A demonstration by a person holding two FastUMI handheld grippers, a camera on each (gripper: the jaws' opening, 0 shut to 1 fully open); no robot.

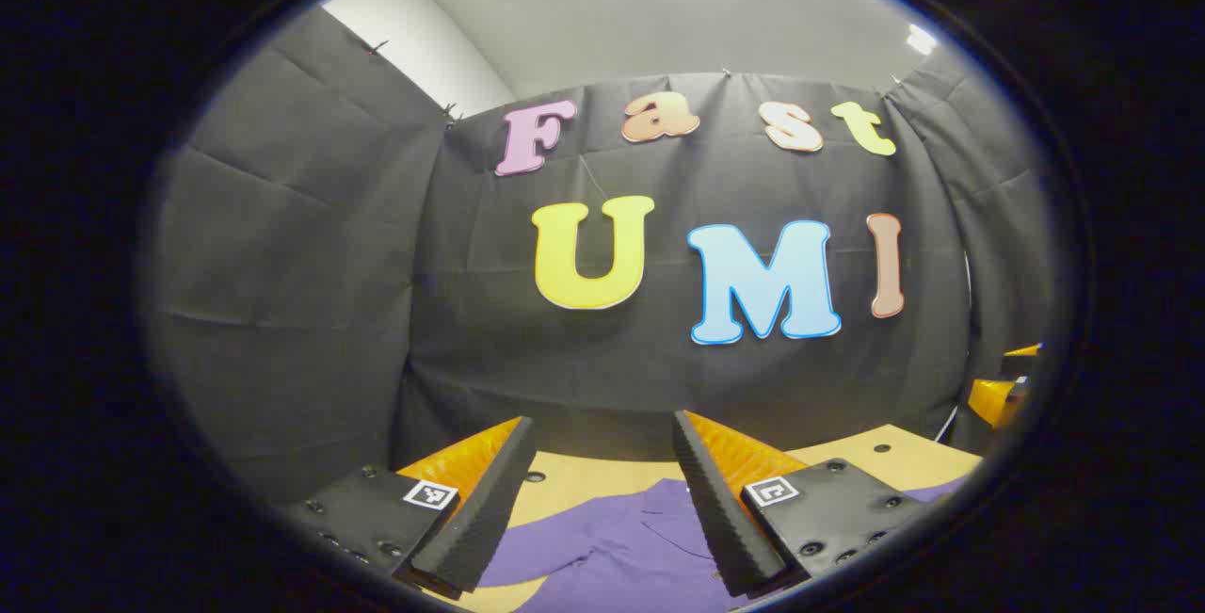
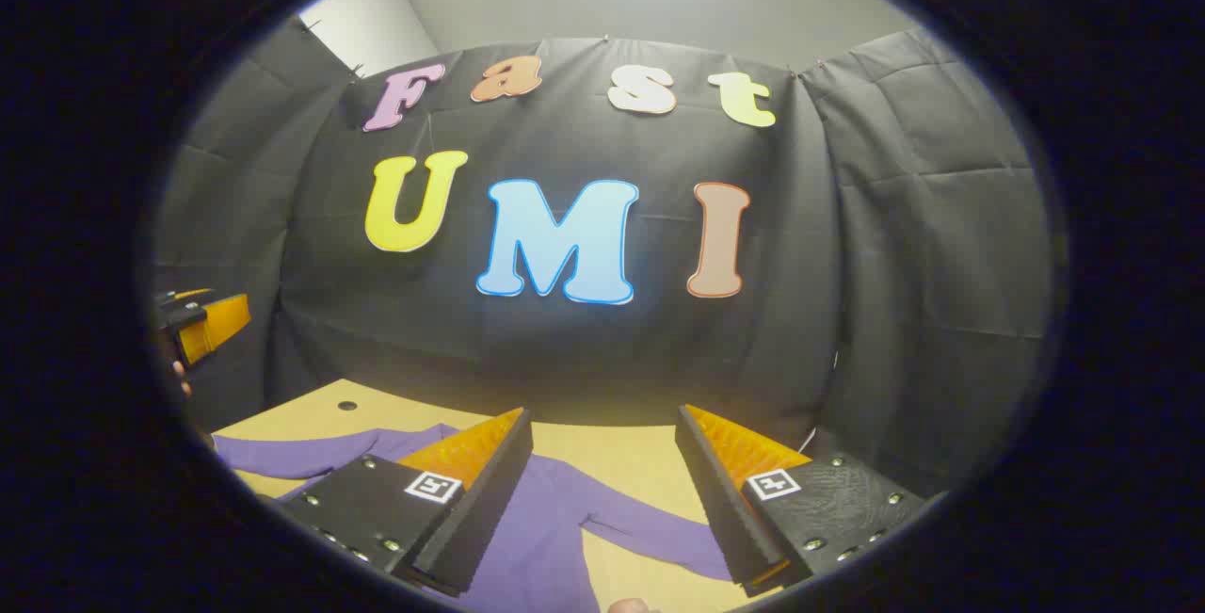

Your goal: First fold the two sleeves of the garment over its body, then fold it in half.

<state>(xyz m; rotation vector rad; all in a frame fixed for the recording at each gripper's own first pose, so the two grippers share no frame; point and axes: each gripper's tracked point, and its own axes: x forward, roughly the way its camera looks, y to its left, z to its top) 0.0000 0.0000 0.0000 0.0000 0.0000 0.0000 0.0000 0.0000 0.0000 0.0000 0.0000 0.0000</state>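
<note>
Purple garment [image 2: 546, 538] flat on worktop [image 2: 621, 462]; soft, limp, light; best pinched at a sleeve cuff. Left gripper [image 1: 602, 500] and right gripper [image 2: 602, 500] both spread apart, empty.

the garment [image 1: 612, 547] is plain purple, with no print, and so is the 1 sleeve [image 2: 650, 533] spread out in the right gripper view. the table [image 2: 612, 458] under it is a flat tan-yellow dotted with small dark holes.
</note>
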